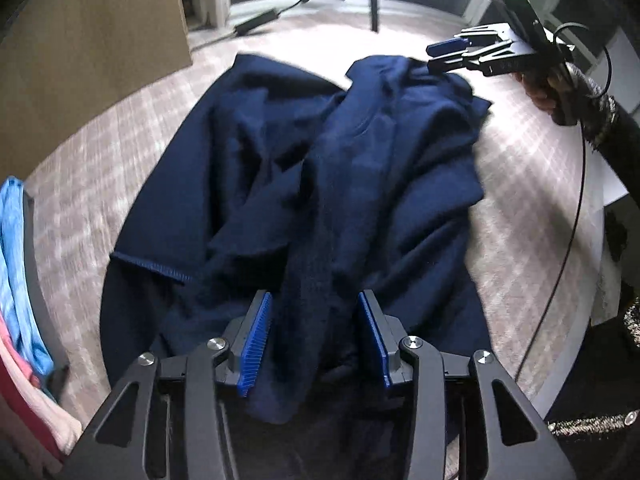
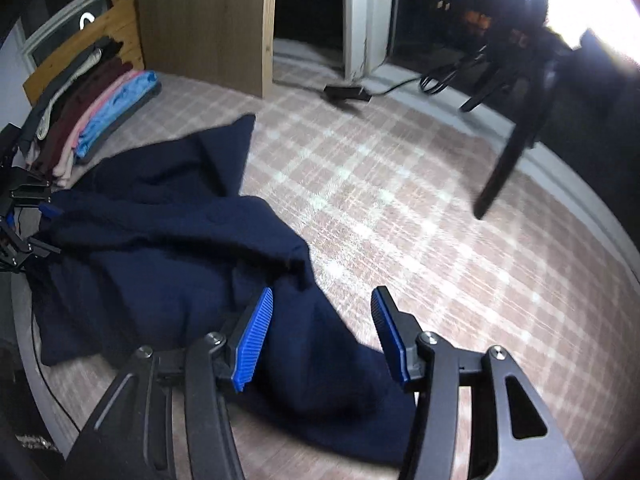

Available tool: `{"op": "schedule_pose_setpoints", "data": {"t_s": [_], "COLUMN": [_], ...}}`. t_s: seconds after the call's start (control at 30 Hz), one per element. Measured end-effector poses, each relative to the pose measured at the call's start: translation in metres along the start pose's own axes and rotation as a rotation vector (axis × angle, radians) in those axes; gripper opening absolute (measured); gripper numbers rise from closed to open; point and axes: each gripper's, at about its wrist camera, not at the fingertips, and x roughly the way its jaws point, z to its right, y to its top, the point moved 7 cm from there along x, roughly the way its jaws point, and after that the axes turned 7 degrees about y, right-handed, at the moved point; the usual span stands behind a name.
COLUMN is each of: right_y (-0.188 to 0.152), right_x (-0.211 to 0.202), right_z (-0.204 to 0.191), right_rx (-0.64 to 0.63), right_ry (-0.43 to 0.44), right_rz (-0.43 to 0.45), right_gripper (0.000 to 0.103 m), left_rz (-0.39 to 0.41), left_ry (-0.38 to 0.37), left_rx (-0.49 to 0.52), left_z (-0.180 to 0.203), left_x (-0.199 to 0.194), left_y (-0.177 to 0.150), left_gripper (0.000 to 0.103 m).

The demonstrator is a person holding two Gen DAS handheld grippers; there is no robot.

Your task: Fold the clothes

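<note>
No readable text, label, brand or number shows in either view. The only mark is a pale ring-like shape (image 2: 86,21) behind the window glass at the upper left of the right wrist view, too blurred to read as a character.

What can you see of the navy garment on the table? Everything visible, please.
The navy garment is one dark blue piece of soft, knit-looking cloth, unfolded and rumpled in thick ridges on the plaid tablecloth. A stitched hem shows at its edge, and one corner stands up in a peak. A bunched fold runs between the fingers of the left gripper, which are spread; another part lies between the open right gripper. Whether either pad touches the cloth is unclear. What kind of garment it is cannot be told.
</note>
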Motion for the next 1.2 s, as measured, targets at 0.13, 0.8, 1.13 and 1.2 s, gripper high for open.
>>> {"op": "schedule_pose_setpoints", "data": {"t_s": [0.13, 0.8, 1.13, 1.2], "right_y": [-0.002, 0.079, 0.102, 0.097], "right_x": [0.029, -0.274, -0.486, -0.521], "right_z": [0.001, -0.138, -0.256, -0.280], "right_rx": [-0.008, -0.089, -0.233, -0.260], "right_ry": [0.096, -0.063, -0.293, -0.343], "right_rz": [-0.062, 0.604, 0.927, 0.969], "right_gripper": [0.051, 0.004, 0.004, 0.004], "left_rz": [-0.003, 0.575, 0.894, 0.925], "left_ry": [0.059, 0.731, 1.047, 1.088], "left_rx": [-0.011, -0.029, 0.057, 0.084], "left_z": [-0.003, -0.052, -0.011, 0.003], "left_x": [0.011, -0.322, -0.573, -0.599], "left_y": [-0.003, 0.031, 0.000, -0.009], "left_gripper": [0.011, 0.002, 0.003, 0.003]}}
